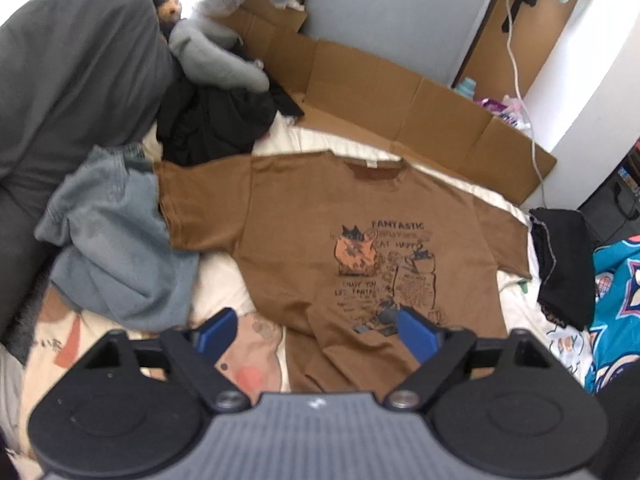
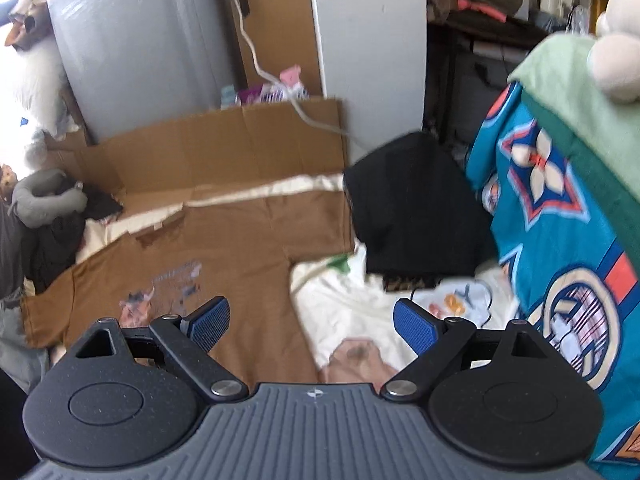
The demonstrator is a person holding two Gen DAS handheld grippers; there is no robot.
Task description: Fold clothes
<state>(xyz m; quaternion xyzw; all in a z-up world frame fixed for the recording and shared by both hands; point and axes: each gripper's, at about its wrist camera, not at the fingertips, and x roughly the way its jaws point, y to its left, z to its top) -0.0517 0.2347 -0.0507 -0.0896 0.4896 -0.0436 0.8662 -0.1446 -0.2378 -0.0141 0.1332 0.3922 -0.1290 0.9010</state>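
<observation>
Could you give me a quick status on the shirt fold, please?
Left gripper and right gripper open, holding nothing. Brown T-shirt spread flat, print up, unfolded. Blue-grey garment overlaps one sleeve.

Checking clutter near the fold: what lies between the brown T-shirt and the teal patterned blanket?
A black garment pile sits on the white sheet between the brown T-shirt and the teal patterned blanket; both wrist views show it.
</observation>
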